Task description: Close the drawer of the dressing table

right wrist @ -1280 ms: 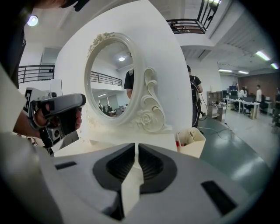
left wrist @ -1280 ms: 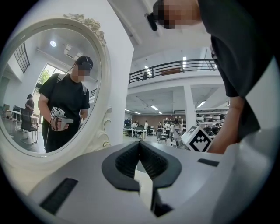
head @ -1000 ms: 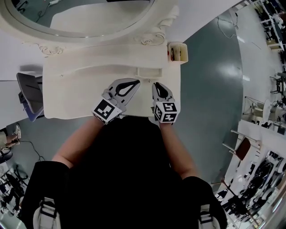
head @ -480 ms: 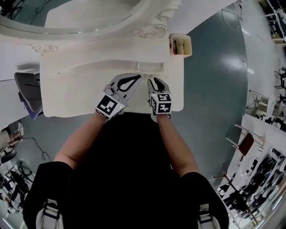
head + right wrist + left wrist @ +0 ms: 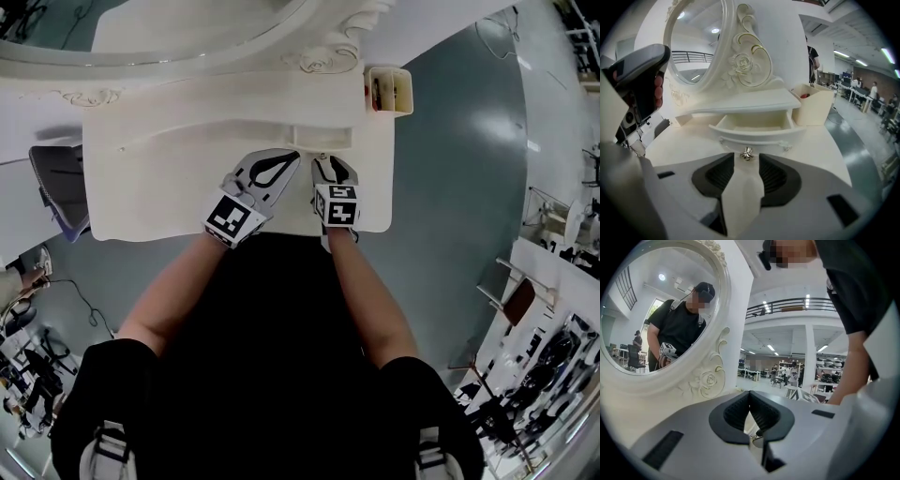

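Drawer [image 5: 754, 123]: stands pulled out from the bench [image 5: 169, 187] front. Its metal knob [image 5: 747, 153] lies at the mouth of the right tongs [image 5: 335, 167], which have just been spreading wide, untouched. Left tongs [image 5: 749, 394]: clenched, empty.

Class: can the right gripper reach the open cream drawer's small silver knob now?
Probably yes: the right gripper, jaws just opening and empty, has the small silver knob straight ahead, unobstructed.
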